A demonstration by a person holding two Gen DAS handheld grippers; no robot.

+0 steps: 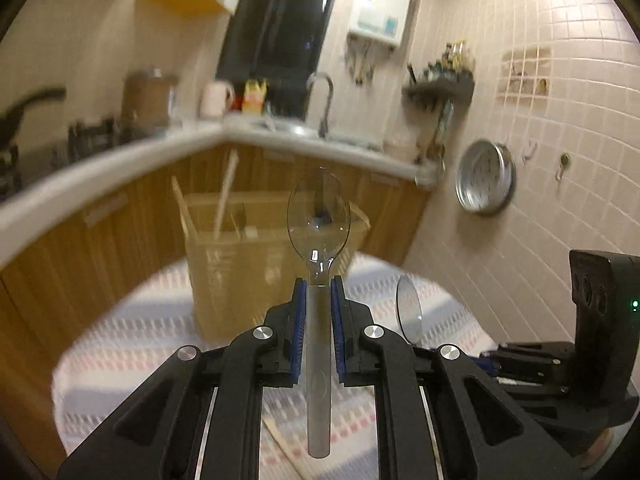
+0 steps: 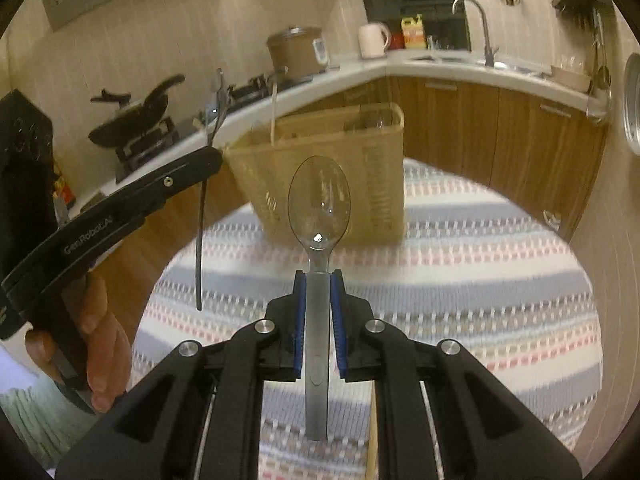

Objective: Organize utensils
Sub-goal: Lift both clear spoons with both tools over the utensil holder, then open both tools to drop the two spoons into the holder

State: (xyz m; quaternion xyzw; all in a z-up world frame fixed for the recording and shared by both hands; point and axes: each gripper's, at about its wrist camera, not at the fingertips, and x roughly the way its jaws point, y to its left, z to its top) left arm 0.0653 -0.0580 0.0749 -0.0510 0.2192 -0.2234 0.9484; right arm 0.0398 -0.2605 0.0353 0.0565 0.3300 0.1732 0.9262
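My left gripper point(image 1: 319, 286) is shut on a clear plastic spoon point(image 1: 319, 220), bowl pointing forward, held above the table. My right gripper point(image 2: 319, 280) is shut on a second clear plastic spoon point(image 2: 319, 204), also held above the table. A tan woven utensil basket point(image 1: 240, 256) stands on the round table ahead, with chopsticks point(image 1: 224, 196) sticking out of it; it also shows in the right wrist view point(image 2: 360, 168). In the right wrist view the left gripper point(image 2: 120, 204) is at the left with its spoon point(image 2: 202, 216) seen edge-on. The right gripper's spoon bowl point(image 1: 409, 312) shows in the left view.
The table has a striped cloth point(image 2: 460, 280). Wooden chopsticks point(image 1: 288, 448) lie on it below my left gripper. A kitchen counter point(image 1: 120, 160) with stove, pan, cooker and sink runs behind. A tiled wall point(image 1: 560, 160) with a metal pan stands close on the right.
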